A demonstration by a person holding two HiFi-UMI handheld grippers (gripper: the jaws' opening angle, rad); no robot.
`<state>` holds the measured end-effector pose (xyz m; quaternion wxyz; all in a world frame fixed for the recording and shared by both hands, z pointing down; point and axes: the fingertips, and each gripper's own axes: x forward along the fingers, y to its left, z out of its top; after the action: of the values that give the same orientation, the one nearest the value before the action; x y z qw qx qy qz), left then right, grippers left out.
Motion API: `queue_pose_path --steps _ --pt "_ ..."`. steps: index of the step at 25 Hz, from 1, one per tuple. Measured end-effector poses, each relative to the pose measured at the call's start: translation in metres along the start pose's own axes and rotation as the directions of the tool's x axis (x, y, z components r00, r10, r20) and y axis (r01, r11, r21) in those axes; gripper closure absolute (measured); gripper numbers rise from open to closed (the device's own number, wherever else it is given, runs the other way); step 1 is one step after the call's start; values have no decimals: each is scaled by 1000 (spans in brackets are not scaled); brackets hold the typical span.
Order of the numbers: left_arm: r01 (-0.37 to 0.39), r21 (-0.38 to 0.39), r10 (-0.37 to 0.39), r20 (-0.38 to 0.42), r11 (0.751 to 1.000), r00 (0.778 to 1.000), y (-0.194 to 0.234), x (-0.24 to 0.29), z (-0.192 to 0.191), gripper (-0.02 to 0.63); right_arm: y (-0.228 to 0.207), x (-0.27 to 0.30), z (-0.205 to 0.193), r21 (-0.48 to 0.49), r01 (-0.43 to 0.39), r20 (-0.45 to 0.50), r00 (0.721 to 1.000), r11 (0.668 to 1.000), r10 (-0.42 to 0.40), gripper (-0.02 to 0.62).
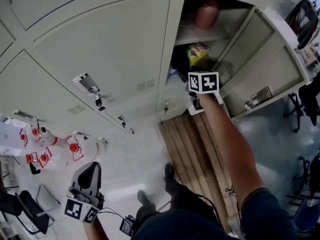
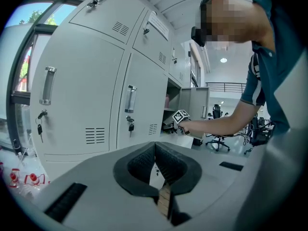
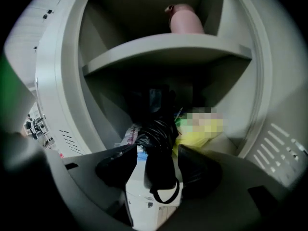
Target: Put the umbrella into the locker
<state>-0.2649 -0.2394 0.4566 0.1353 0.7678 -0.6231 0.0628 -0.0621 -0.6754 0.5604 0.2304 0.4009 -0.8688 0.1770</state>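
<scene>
The locker (image 1: 235, 34) stands with its door (image 1: 267, 59) swung open. In the right gripper view a folded black umbrella (image 3: 159, 162) with a wrist loop lies on a white box (image 3: 144, 198) in the compartment under the shelf (image 3: 168, 49). My right gripper (image 3: 158, 152) is open; the umbrella lies between its jaws with a gap at the left pad. Its marker cube (image 1: 203, 82) sits at the locker mouth. My left gripper (image 1: 89, 173) hangs low at the left, away from the locker, its pads (image 2: 144, 162) closed together on nothing.
A pink bottle (image 3: 183, 20) stands on the upper shelf and a yellow bag (image 3: 197, 137) lies right of the umbrella. A wooden pallet (image 1: 200, 154) lies before the locker. Red-capped bottles (image 1: 50, 151) sit on the floor at left. Office chairs (image 1: 305, 104) stand at right.
</scene>
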Motion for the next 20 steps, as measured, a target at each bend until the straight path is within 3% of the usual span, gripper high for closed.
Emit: queue_pose_path --steps 10,16,20 --pt "8 43 -10 50 999 999 -14 -41 28 588 20 -99 30 17 -14 141 990 1000 11 350" --pt "29 76 -35 87 997 996 -27 -65 47 588 51 -178 53 -11 -56 244 968 998 57 486" --pt "34 97 -45 111 995 993 -39 -86 61 588 75 -234 65 -40 -73 303 949 997 81 509"
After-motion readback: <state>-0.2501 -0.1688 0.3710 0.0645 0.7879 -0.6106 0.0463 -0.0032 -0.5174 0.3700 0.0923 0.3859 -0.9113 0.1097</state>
